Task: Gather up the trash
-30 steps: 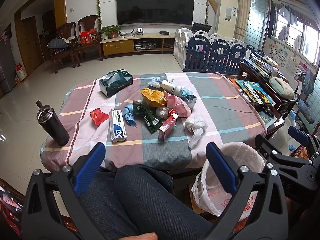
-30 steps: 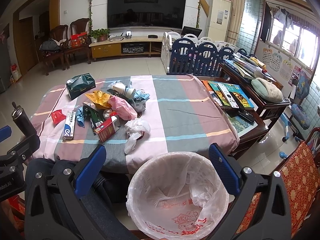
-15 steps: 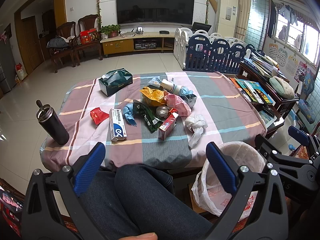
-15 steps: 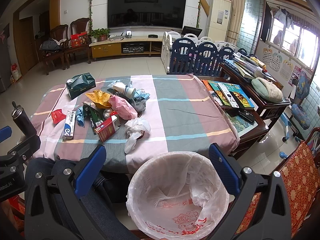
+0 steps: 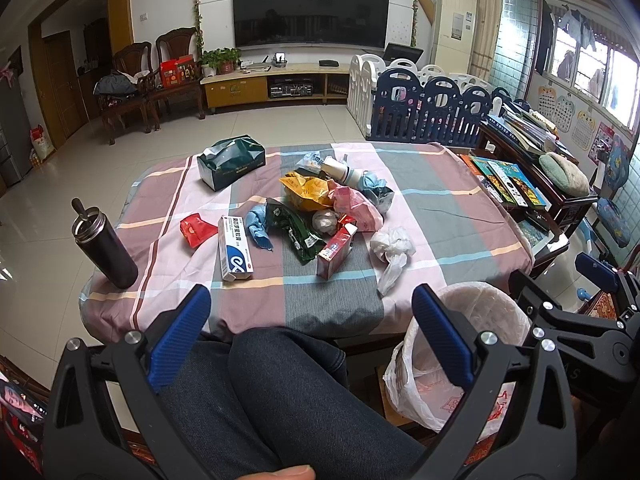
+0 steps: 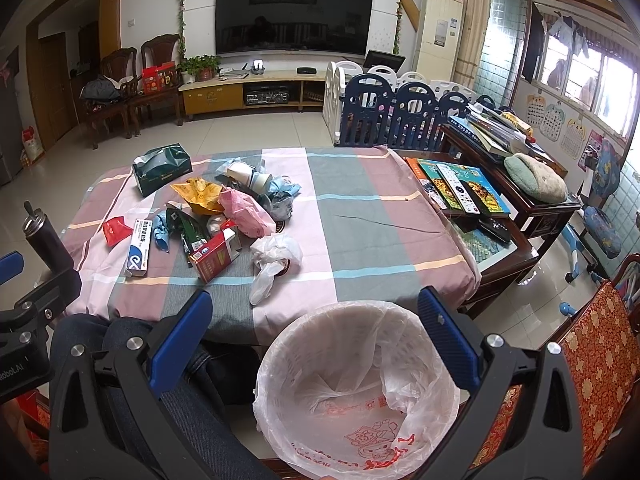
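A heap of trash lies on the plaid tablecloth (image 5: 332,300): a white-blue carton (image 5: 234,249), a red box (image 5: 337,247), a green packet (image 5: 295,232), a yellow wrapper (image 5: 306,190), a pink bag (image 5: 356,208), a red wrapper (image 5: 196,230) and a crumpled white bag (image 5: 392,250). A lined bin (image 6: 356,392) stands below the table's near edge. My left gripper (image 5: 310,320) hangs open over a person's knee, short of the table. Right over the bin, my right gripper (image 6: 314,324) is open and holds nothing.
A dark flask (image 5: 105,248) stands at the table's left corner and a green tissue box (image 5: 231,163) at the back. A side table (image 6: 516,216) with books and remotes is to the right, a red cushioned chair (image 6: 600,360) beside the bin. The person's leg (image 5: 280,400) fills the foreground.
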Available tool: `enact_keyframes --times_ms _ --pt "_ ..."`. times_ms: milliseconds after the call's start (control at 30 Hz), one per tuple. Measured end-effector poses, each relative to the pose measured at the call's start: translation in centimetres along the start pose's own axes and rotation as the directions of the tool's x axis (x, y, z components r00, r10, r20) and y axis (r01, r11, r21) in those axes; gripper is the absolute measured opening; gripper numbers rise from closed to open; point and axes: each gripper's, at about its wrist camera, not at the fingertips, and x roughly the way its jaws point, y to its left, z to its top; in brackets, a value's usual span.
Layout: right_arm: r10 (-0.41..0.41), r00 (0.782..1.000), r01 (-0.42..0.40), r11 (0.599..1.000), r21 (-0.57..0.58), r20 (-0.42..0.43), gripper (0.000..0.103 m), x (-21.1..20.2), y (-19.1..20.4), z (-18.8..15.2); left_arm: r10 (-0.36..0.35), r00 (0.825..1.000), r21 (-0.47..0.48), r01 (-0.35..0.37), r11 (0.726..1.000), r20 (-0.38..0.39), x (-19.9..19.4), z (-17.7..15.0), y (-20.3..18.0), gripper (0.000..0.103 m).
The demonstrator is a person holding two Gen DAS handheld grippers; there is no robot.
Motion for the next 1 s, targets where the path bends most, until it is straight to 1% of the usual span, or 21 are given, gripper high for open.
enact_keyframes --times_ms 200,333,400,500,633,700,800,833,867,933,967,1000 --pt "0.0 1.0 0.0 1.0 0.001 -0.004 0.1 0.0 0.0 0.0 -0.001 1.0 0.0 0.001 1.0 0.0 0.0 0.0 0.0 0.1" --pt "0.01 1.0 -0.01 1.0 0.009 0.01 0.1 0.1 0.1 -0.2 -0.005 1.0 -0.005 0.005 1.0 -0.001 0.1 0.0 0.0 0.1" --pt "0.017 0.999 -0.018 1.0 0.019 0.032 0.1 -0.2 0.0 -0.3 -0.011 1.0 -0.017 0.011 1.0 0.001 0.4 -0.5 0.2 0.1" --pt "0.022 0.996 -0.025 0.999 0.033 0.092 0.1 -0.9 -0.1 -0.4 -0.013 1.0 -0.037 0.014 0.999 0.012 0.6 -0.8 0.5 0.1" --pt "0.009 0.987 -0.014 0.999 0.035 0.161 0.1 -1.2 -0.1 -0.3 0.041 0.996 -0.051 -0.037 0.998 0.074 0.9 -1.0 1.2 0.1" --pt "-0.011 0.988 0.012 1.0 -0.003 0.155 0.1 -0.1 0.5 -0.3 0.052 0.994 -0.065 -0.046 0.997 0.094 1.2 -1.0 1.6 0.1" --pt "-0.007 0.995 0.014 0.997 -0.072 0.097 0.1 2.6 1.2 -0.8 0.04 0.997 -0.099 -0.033 0.995 0.071 2.4 -0.8 2.7 0.1" --pt "0.008 0.995 0.0 0.996 -0.088 0.097 0.1 3.2 1.3 -0.8 0.041 0.997 -0.107 -0.034 0.994 0.061 2.9 -0.8 3.1 0.1" --pt "0.015 0.994 -0.004 0.995 -0.104 0.106 0.1 3.9 1.5 -0.7 0.05 0.998 -0.117 -0.044 0.992 0.047 3.6 -0.9 3.9 0.099" --pt "0.002 0.995 0.011 0.992 -0.123 0.104 0.1 5.8 1.8 -0.4 0.08 0.997 -0.149 -0.076 0.986 0.022 4.9 -1.0 5.7 0.089" --pt "0.027 0.996 -0.017 0.993 -0.118 0.087 0.1 6.7 2.0 -0.2 0.097 0.995 -0.187 -0.096 0.978 -0.001 5.7 -1.2 7.3 0.08" --pt "0.07 0.995 -0.064 0.993 -0.095 0.065 0.1 7.9 2.1 0.1 0.109 0.994 -0.226 -0.11 0.968 -0.02 6.3 -1.4 8.7 0.071"
